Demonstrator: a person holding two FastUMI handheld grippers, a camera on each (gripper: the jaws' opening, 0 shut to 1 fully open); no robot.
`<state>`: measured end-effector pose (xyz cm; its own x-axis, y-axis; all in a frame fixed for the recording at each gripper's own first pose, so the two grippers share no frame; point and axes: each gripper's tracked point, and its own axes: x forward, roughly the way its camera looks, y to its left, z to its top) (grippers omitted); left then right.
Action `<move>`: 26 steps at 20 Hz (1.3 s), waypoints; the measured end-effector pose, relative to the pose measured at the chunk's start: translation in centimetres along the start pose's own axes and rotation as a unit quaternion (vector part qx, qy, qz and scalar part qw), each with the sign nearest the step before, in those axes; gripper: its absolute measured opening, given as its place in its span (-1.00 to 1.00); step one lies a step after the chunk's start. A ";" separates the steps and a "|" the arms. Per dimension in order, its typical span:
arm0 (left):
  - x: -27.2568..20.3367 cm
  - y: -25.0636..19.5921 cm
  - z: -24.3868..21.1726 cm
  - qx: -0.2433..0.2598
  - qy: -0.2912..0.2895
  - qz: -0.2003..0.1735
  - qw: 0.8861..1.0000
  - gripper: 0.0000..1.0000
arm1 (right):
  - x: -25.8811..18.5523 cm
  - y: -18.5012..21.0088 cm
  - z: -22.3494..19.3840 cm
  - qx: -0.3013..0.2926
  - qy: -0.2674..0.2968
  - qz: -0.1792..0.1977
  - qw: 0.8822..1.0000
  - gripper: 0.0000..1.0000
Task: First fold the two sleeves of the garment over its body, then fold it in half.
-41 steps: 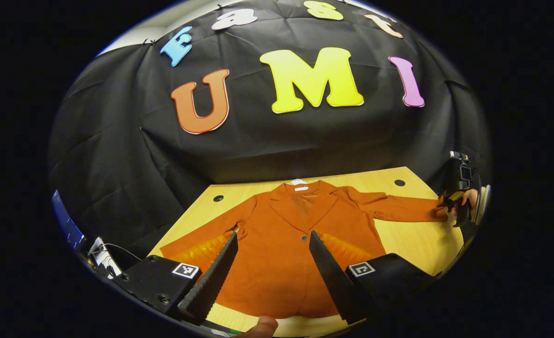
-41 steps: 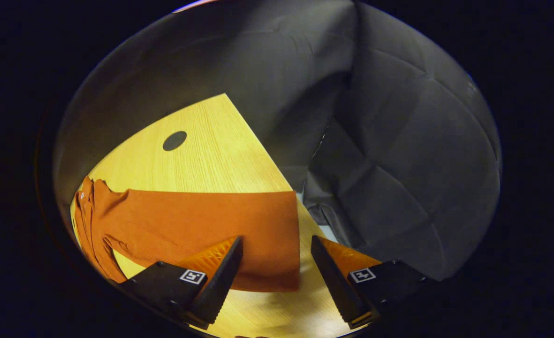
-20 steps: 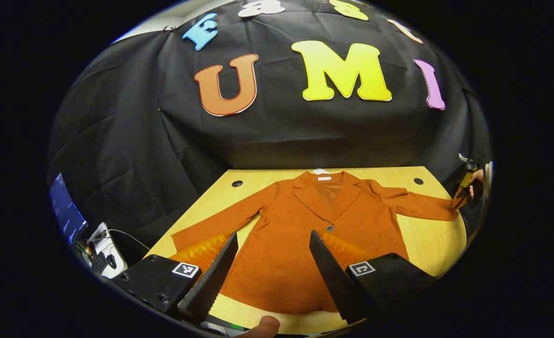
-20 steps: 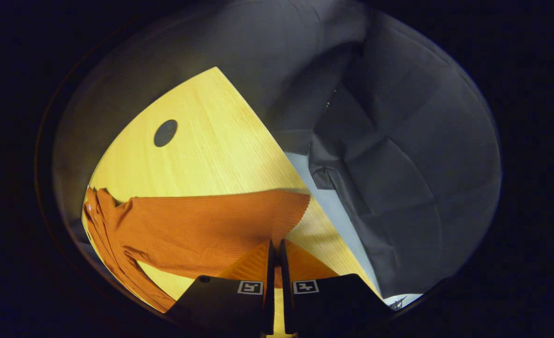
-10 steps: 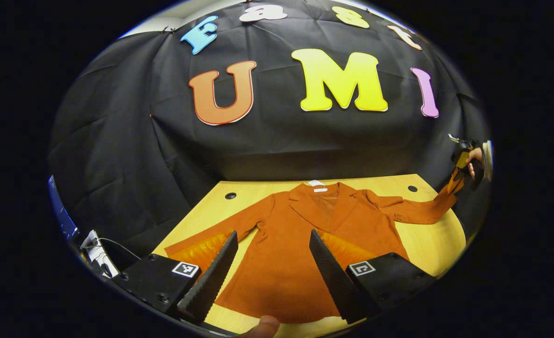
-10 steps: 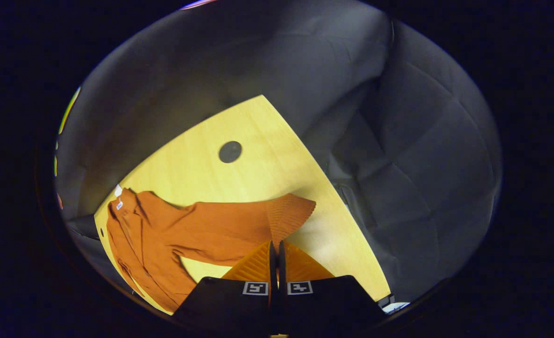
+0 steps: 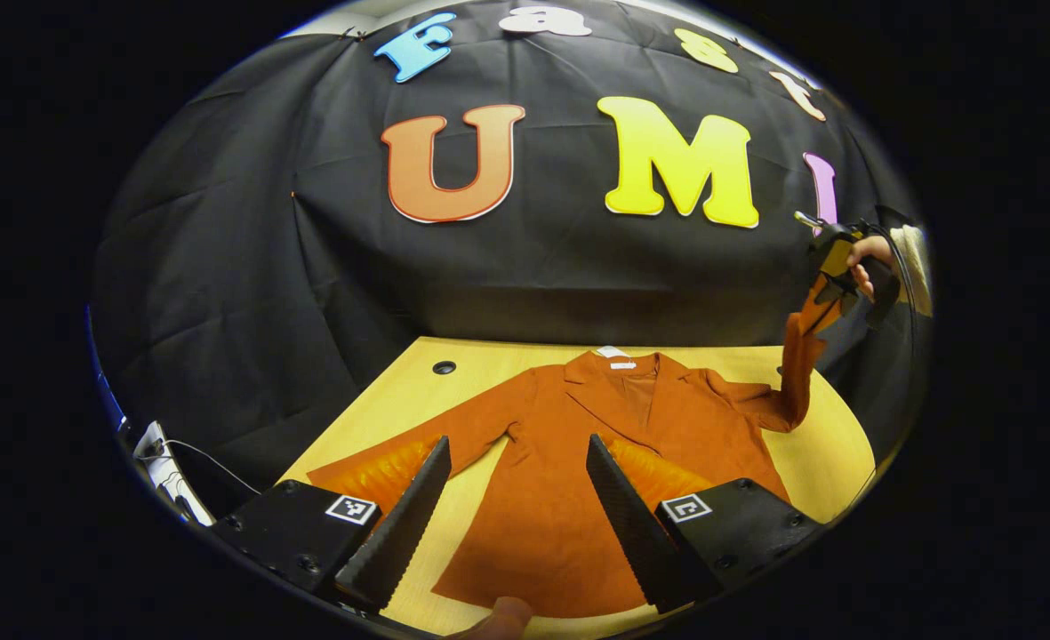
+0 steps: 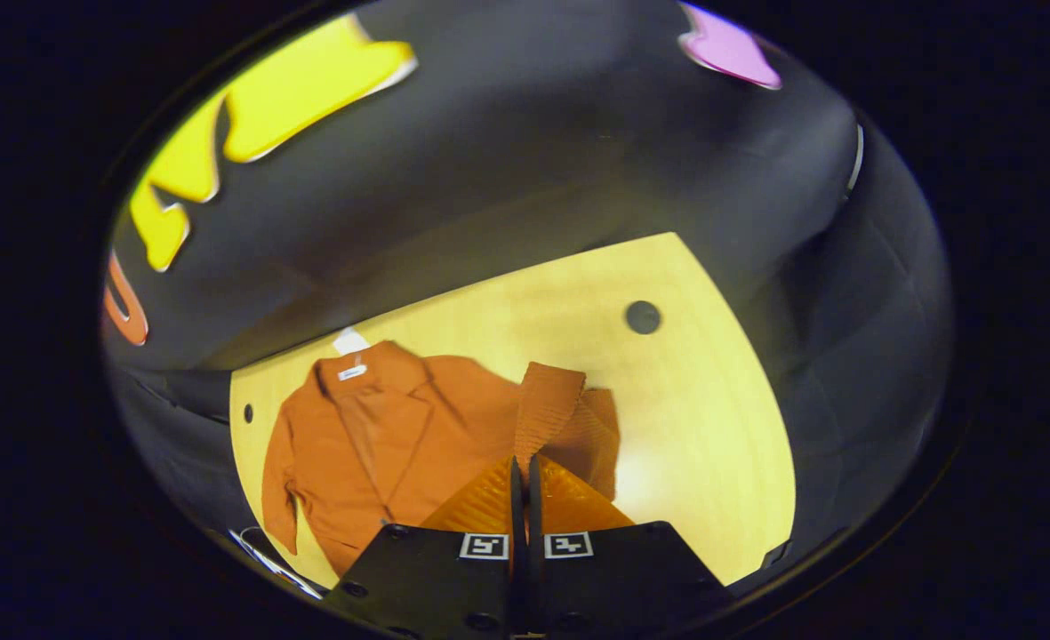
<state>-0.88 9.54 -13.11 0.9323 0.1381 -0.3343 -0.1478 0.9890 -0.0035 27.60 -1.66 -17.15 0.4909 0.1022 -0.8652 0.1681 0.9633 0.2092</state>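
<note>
Left gripper view: jacket [image 7: 569, 462] collar bears a white label [image 7: 614, 354], unreadable.

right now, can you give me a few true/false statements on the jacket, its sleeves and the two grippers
1. The right gripper has one sleeve of the rust-orange jacket lifted off the wooden table. True.
2. The left gripper is shut on the hem. False: its fingers stand apart above the jacket.
3. The other sleeve lies flat, stretched out on the table. True.
4. The jacket is already folded in half. False: its body lies spread open, collar toward the booth wall.
5. The right gripper's fingers are wide open. False: they are closed together on the sleeve.
</note>
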 end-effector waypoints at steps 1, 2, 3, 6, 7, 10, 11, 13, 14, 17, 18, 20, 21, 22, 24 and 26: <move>0.2 0.5 -0.1 -0.001 0.000 -0.001 1.000 0.99 | 0.1 2.7 -0.5 -0.006 0.002 0.011 1.000 -1.00; 0.2 1.1 -0.4 -0.002 0.001 -0.003 1.000 1.00 | 0.2 5.2 -0.9 -0.011 0.006 0.019 1.000 -1.00; 0.3 1.7 -0.8 -0.002 0.004 -0.002 1.000 1.00 | 0.5 8.0 -1.6 -0.018 0.012 0.027 0.999 -1.00; 0.4 4.1 -2.4 0.000 0.017 0.009 1.000 0.99 | 2.3 15.4 -4.1 -0.045 0.033 0.056 0.997 -1.00; 0.3 4.9 -3.0 -0.002 0.021 0.012 1.000 0.99 | 3.0 18.0 -5.4 -0.053 0.042 0.065 0.996 -1.00; -0.3 7.5 -4.3 0.009 0.024 0.029 0.999 0.99 | 5.4 24.8 -9.0 -0.074 0.070 0.090 0.991 -1.00; -0.3 8.4 -4.2 0.020 0.020 0.039 0.999 1.00 | 6.1 26.5 -10.2 -0.077 0.080 0.096 0.989 -0.99; -0.9 9.9 -4.3 0.036 0.013 0.051 0.998 1.00 | 8.4 28.7 -12.0 -0.100 0.092 0.088 0.987 -1.00; -1.2 10.5 -4.4 0.038 0.009 0.054 0.998 0.99 | 9.5 29.7 -12.8 -0.112 0.097 0.083 0.986 -1.00; -1.7 12.2 -5.1 0.029 0.016 0.068 0.997 0.99 | 12.3 32.5 -15.2 -0.122 0.114 0.075 0.983 -1.00; -1.8 13.0 -5.4 0.026 0.021 0.077 0.996 0.99 | 13.2 33.0 -15.6 -0.129 0.115 0.070 0.982 -1.00; -2.0 14.3 -6.0 0.021 0.029 0.091 0.995 0.99 | 14.7 33.9 -16.7 -0.149 0.120 0.055 0.980 -0.99; -2.1 14.7 -6.3 0.017 0.032 0.096 0.995 0.99 | 15.3 34.2 -17.4 -0.156 0.126 0.049 0.979 -1.00; -2.3 15.1 -6.6 0.015 0.035 0.101 0.994 0.99 | 15.7 34.4 -17.8 -0.160 0.127 0.044 0.978 -0.99; -2.6 15.6 -7.0 0.007 0.041 0.107 0.993 0.99 | 15.9 34.8 -18.3 -0.160 0.131 0.044 0.977 -0.99; -2.6 15.9 -7.4 0.002 0.047 0.112 0.993 0.99 | 15.5 35.3 -18.4 -0.145 0.136 0.058 0.978 -0.89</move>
<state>-8.08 24.54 -19.27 0.8411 0.3500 -0.4123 -0.3470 0.9340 0.0849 25.38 38.46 -31.53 0.2409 0.2383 -0.9408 -0.1439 0.9674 0.2082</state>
